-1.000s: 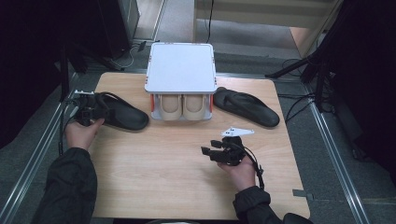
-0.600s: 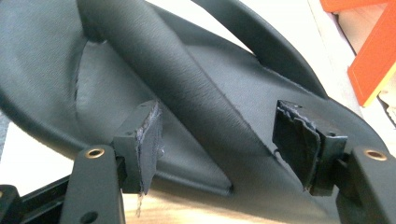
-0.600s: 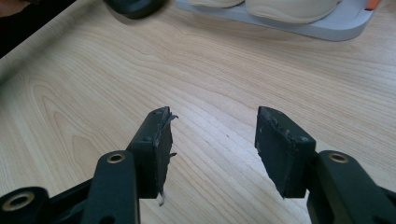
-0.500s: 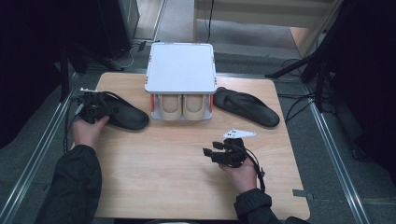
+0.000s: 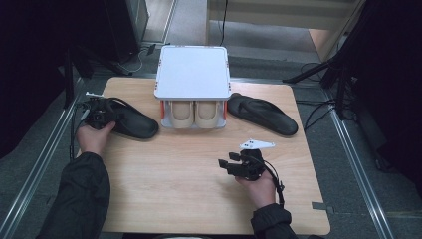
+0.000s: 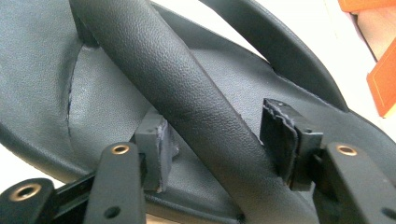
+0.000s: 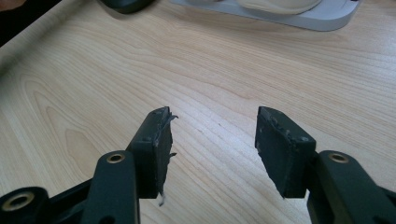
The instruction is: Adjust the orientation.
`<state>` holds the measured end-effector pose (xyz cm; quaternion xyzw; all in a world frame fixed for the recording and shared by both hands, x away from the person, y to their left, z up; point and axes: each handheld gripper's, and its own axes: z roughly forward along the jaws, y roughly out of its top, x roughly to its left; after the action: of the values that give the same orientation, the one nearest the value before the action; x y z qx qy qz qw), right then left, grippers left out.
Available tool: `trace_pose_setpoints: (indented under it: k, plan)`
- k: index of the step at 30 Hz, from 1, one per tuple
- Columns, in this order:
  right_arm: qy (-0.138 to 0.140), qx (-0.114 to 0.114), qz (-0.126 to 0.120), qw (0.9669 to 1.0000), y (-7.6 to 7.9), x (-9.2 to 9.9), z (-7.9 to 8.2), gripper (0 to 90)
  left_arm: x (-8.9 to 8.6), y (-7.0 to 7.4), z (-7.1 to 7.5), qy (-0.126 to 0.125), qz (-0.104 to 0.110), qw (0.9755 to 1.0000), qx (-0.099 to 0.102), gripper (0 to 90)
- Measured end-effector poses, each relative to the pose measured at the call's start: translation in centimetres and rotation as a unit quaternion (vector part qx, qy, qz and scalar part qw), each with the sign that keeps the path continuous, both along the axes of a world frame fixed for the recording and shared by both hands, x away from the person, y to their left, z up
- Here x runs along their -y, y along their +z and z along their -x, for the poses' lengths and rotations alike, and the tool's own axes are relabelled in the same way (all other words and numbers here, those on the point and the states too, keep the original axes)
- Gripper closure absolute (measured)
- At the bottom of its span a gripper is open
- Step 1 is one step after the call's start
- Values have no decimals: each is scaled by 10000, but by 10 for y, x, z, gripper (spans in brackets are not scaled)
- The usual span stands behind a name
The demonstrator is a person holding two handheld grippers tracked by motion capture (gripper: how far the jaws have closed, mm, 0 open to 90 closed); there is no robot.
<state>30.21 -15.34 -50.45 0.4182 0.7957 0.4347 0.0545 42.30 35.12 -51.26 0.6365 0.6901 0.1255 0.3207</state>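
From the high view we're looking at a wooden desk [image 5: 199, 199] with a small white shoe rack [image 5: 193, 74] at the far edge, a beige pair of shoes [image 5: 194, 113] already tucked under its top. Two black sandals lie out on the desk: the left sandal [image 5: 132, 122] near the left edge, the right sandal [image 5: 261, 114] near the far right corner. So we'd guess the job is putting these away, and it's barely started; both sandals are on the desk, neither lifted. The left claw [image 5: 97, 117] is at the left sandal's outer end, and the right claw [image 5: 234, 167] sits over bare wood toward the near edge, well apart from either sandal.

The left gripper view gives us what the overhead can't: the sandal's strap [image 6: 196, 112] runs right between the two pads [image 6: 156, 144]. The jaws have just been closing in on it. One pad looks up against the strap, the other seems to have a sliver of gap, so we'd call it not quite pinched yet.

The right gripper view settles that claw [image 7: 212, 149]: spread wide, nothing between the pads, just wood grain below, with the rack's base [image 7: 299, 14] at the top.
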Motion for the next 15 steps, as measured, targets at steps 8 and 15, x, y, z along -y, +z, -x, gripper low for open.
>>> trace_pose_setpoints:
  k: [8, 15]
  plan:
    - [-29, 50, 75, 10000, 1, 1, 0, 469, -9, 3, 2, 52, 140, 9999, -68, 616]
    - [-13, 73, 115, 9999, 0, 1, 0, 469, -9, 8, 2, 32, 158, 9999, -39, 691]
